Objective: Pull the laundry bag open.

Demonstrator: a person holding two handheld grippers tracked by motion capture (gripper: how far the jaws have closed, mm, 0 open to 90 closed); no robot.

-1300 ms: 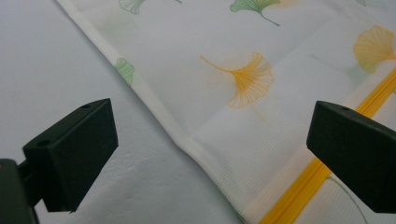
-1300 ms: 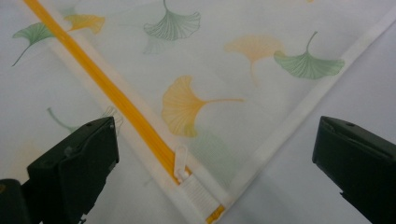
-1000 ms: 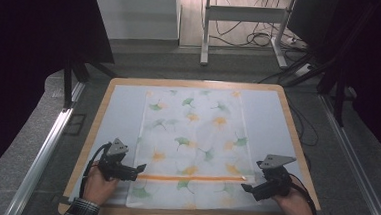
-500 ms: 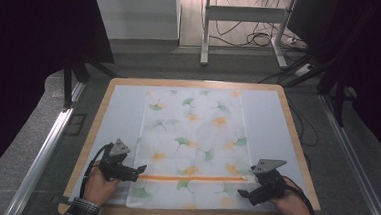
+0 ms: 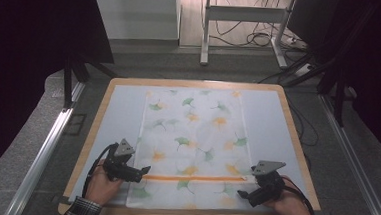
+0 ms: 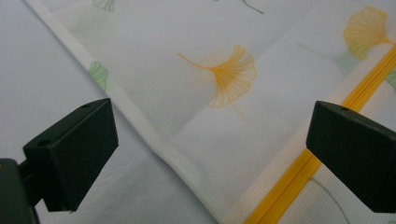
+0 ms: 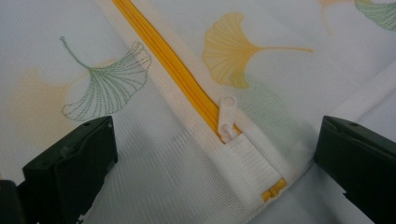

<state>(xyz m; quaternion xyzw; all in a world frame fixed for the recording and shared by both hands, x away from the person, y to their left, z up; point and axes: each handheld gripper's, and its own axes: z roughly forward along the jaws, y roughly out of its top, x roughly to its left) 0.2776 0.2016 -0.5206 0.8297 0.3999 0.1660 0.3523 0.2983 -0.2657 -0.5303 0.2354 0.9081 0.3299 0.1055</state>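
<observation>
Jaws of left gripper (image 6: 212, 154) standing wide apart, gripping nothing, hovering over left hem of mesh bag (image 6: 243, 116) w/ orange zip (image 6: 299, 177) running between. Jaws of right gripper (image 7: 215, 163) likewise spread, straddling white zip pull (image 7: 227, 119) at zip's end, nr bag's right edge. Bag lying flat at centre of table (image 5: 277, 123), ginkgo-leaf print up, zip nr front edge, grippers at opp. ends, hands (image 5: 98, 184) behind
</observation>
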